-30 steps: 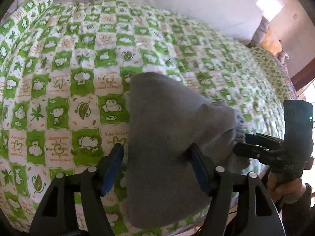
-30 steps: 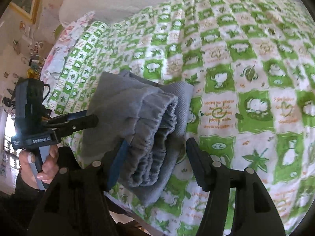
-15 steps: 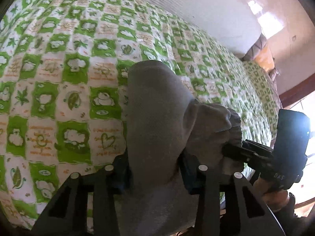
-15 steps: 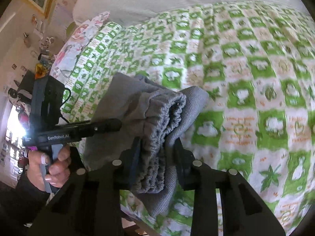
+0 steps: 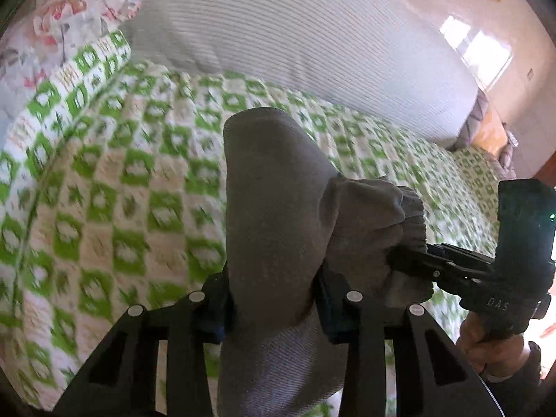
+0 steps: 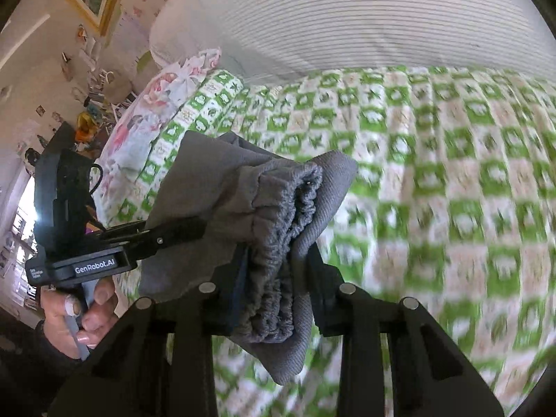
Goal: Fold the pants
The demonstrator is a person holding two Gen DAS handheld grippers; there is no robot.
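In the left wrist view, the folded grey pants [image 5: 274, 208] are seen from their smooth side, raised above the green-checked bed [image 5: 114, 187]. The left hand-held gripper [image 5: 272, 309] is clamped on them, both pads pressed into the cloth. At the right edge, the right hand-held gripper [image 5: 410, 260] is shown from the side, biting the gathered end, with the right hand [image 5: 486, 344] wrapped round its grip.

In the right wrist view, the other side is shown: the elastic waistband [image 6: 281, 267], bunched in ridges, is pinched by the right hand-held gripper [image 6: 278, 295]. At the left, the left hand-held gripper [image 6: 187, 229] is seen reaching level into the cloth, its left hand [image 6: 80, 316] curled round the handle. A floral pillow [image 6: 139, 128] and a striped white pillow [image 6: 347, 17] are seen behind.
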